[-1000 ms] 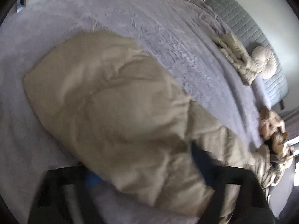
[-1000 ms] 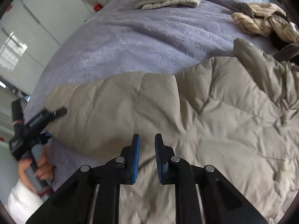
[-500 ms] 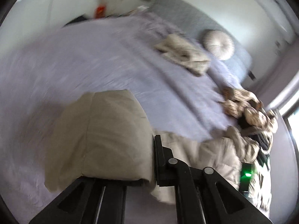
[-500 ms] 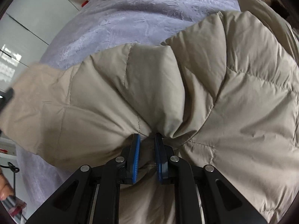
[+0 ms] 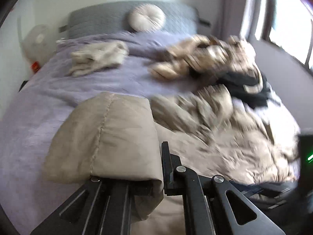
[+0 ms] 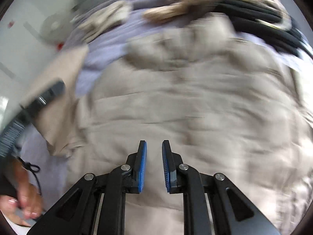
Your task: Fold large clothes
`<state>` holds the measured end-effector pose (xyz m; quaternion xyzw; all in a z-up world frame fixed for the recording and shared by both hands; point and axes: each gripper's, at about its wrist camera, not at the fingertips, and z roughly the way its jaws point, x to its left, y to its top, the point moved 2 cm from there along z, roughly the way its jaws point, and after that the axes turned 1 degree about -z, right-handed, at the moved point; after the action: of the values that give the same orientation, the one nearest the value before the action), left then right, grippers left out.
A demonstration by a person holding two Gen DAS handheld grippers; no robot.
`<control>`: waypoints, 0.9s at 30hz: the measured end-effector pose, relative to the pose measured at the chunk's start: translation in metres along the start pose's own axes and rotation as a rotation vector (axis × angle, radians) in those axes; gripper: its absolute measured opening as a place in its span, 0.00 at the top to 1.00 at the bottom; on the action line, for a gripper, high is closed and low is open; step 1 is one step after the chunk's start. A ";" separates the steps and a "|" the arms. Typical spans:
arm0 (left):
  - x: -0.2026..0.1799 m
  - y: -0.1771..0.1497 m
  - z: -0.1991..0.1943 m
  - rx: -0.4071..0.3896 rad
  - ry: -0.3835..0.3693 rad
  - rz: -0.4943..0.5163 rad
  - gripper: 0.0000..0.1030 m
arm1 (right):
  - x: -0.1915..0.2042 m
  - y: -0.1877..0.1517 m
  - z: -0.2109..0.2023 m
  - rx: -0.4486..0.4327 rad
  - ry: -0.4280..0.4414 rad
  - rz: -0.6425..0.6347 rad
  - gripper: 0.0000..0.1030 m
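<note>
The left claw (image 5: 156,168) pinches the puffy tan coat (image 5: 105,137) (soft, quilted squares); the right claw (image 6: 154,164) hangs apart above it on the purple bed (image 5: 39,101).

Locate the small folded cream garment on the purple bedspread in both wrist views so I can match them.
Left wrist: folded cream garment lies upper left on the bedspread, below the grey headboard.
Right wrist: same garment appears upper left, badly blurred.
Shared landmark: the white fan with a red spot under it, left of the garment.
</note>
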<state>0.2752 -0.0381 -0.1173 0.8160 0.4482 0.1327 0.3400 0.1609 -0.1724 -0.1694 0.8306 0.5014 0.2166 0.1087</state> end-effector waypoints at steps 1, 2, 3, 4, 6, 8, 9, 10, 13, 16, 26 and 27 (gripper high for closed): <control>-0.019 -0.007 0.014 0.035 -0.005 0.027 0.90 | -0.016 0.000 -0.005 -0.003 -0.019 0.021 0.83; -0.037 -0.014 0.028 0.078 -0.004 0.058 0.90 | -0.032 0.000 -0.010 -0.003 -0.032 0.039 0.83; -0.051 -0.022 0.040 0.117 0.012 0.088 0.90 | -0.045 -0.002 -0.013 -0.001 -0.048 0.053 0.83; -0.061 -0.032 0.048 0.144 0.033 0.114 0.90 | -0.056 -0.004 -0.014 0.003 -0.062 0.067 0.83; -0.078 -0.048 0.059 0.182 0.093 0.175 0.90 | -0.077 -0.008 -0.018 0.011 -0.074 0.086 0.83; -0.083 -0.056 0.058 0.188 0.115 0.200 0.90 | -0.094 -0.013 -0.021 0.016 -0.071 0.097 0.83; -0.082 -0.058 0.056 0.187 0.117 0.201 0.90 | -0.098 -0.014 -0.020 0.019 -0.064 0.103 0.83; -0.081 -0.059 0.053 0.184 0.110 0.196 0.89 | -0.104 -0.016 -0.025 0.022 -0.060 0.108 0.83; -0.073 -0.061 0.042 0.192 0.096 0.160 0.00 | -0.107 -0.020 -0.026 0.028 -0.046 0.115 0.82; -0.072 -0.065 0.032 0.193 0.100 0.164 0.01 | -0.106 -0.024 -0.034 0.031 -0.034 0.091 0.79; 0.085 -0.066 -0.021 0.116 0.371 -0.210 0.01 | 0.054 -0.005 -0.039 -0.116 -0.042 -0.466 0.14; 0.103 -0.072 -0.013 0.156 0.383 -0.250 0.01 | 0.074 -0.008 -0.030 -0.112 -0.067 -0.544 0.14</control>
<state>0.2802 0.0782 -0.1651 0.7379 0.6109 0.2070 0.1986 0.1707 -0.1045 -0.1273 0.6648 0.6893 0.1792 0.2254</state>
